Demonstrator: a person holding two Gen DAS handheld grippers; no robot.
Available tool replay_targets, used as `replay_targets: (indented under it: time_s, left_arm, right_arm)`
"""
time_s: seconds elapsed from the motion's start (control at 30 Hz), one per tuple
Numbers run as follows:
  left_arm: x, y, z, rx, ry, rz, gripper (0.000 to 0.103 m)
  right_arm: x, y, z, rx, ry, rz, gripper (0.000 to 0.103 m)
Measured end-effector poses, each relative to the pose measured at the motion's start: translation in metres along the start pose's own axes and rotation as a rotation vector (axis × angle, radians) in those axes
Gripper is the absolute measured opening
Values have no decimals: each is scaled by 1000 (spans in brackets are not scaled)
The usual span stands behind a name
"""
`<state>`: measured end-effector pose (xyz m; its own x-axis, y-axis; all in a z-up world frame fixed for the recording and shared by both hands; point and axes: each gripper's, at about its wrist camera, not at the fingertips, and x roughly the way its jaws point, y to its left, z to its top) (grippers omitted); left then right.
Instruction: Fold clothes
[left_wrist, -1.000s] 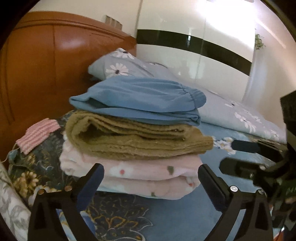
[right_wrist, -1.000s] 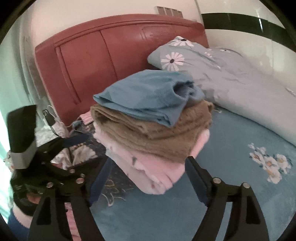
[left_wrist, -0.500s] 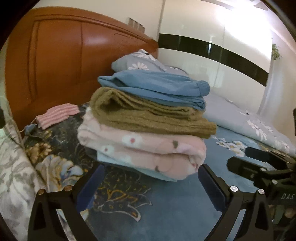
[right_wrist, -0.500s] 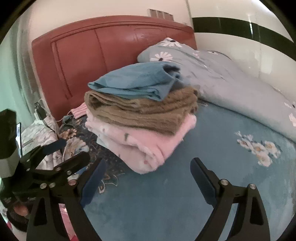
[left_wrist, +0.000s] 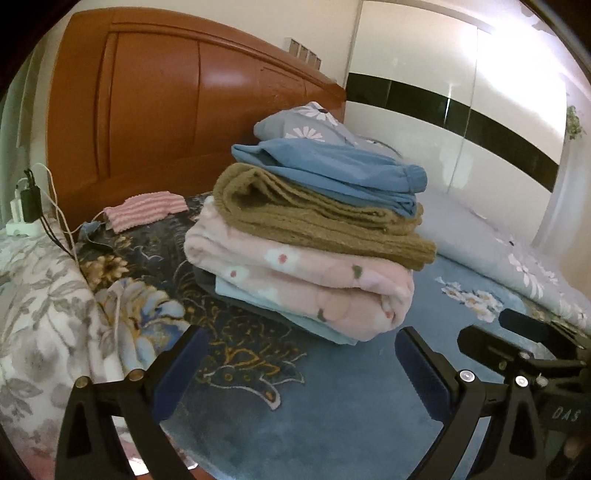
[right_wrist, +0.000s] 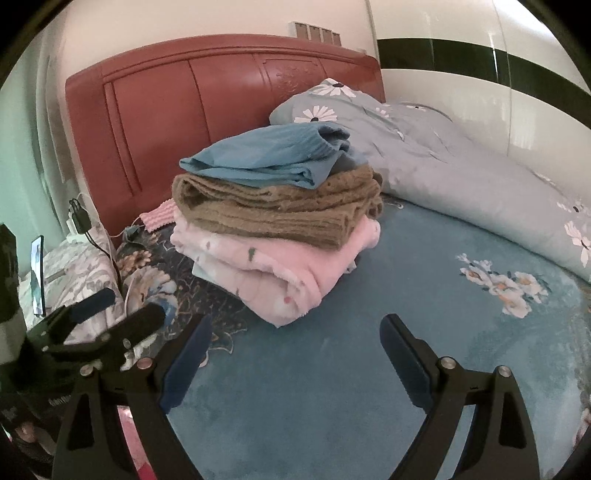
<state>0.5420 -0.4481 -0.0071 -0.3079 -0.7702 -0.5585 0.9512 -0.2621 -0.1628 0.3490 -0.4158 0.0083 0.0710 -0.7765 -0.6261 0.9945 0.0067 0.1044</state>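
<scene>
A wooden headboard (right_wrist: 221, 110) backs the blue floral bedspread (right_wrist: 369, 332), grey daisy-print quilt (right_wrist: 461, 173) alongside.

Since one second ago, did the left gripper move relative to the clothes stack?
Yes. The left gripper has backed away from the folded stack; more headboard now shows.
</scene>
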Motion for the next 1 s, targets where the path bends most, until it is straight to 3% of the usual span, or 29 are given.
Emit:
replay_targets:
  time_s: [0.53,1.0]
  left_arm:
    - [-24,-11,3,76,-21,87,103]
    - [-36,-18,9,84,-41,90,103]
  right_arm:
    - [-17,9,-11,4,28,-67,93]
    - [-37,12,-6,1,12,-88,93]
